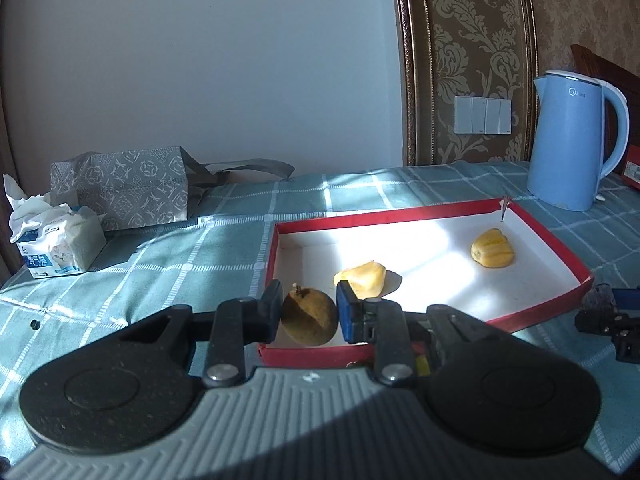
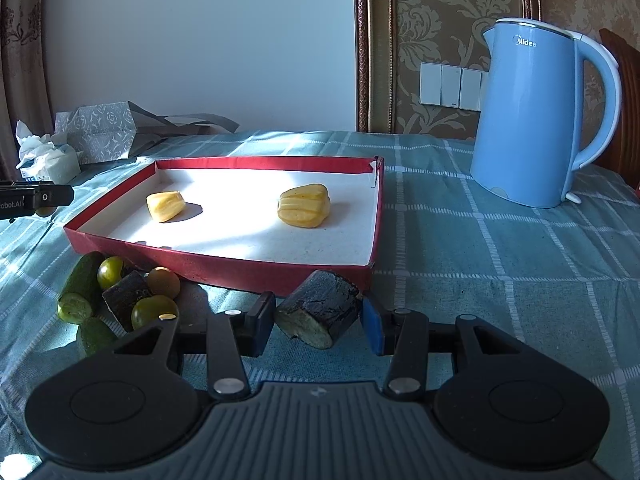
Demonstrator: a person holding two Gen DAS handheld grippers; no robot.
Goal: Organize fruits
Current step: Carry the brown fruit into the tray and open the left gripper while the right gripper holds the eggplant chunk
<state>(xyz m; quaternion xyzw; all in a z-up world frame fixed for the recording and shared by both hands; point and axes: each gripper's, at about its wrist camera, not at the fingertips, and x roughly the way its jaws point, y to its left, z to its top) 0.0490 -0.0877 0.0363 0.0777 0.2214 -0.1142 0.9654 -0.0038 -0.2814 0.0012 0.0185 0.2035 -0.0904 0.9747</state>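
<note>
Left wrist view. The left gripper [image 1: 309, 317] sits at lower centre of the frame, its fingers closed to a narrow gap against both sides of a round brown fruit [image 1: 309, 322]. The fruit is held over the near left corner of the red tray [image 1: 544, 300], which occupies the centre right. Two yellow jackfruit pieces lie on the white tray floor: one [image 1: 362, 278] just beyond the right finger, the other [image 1: 493, 254] near the tray's far right corner. A blue kettle [image 1: 572, 140] stands at upper right on the checked green cloth [image 1: 180, 264]. A patterned grey bag [image 1: 120, 188] and a tissue pack [image 1: 56, 248] are at the left edge. Part of the right gripper [image 1: 608, 320] enters at the right edge; its finger state cannot be told from here.

Right wrist view. The right gripper [image 2: 318, 320] is at lower centre, fingers spread wider than the dark-skinned chunk [image 2: 320, 312] lying between them on the cloth. The left finger is at or very near the chunk; the blue-padded right finger stands just beside it; a firm hold is not shown. The chunk lies just in front of the tray's near wall [image 2: 224, 268]. At lower left, cucumber pieces [image 2: 78, 286], small green tomatoes [image 2: 154, 310] and a second dark chunk [image 2: 124, 296] are grouped together. Both jackfruit pieces rest inside the tray, well apart.
</note>
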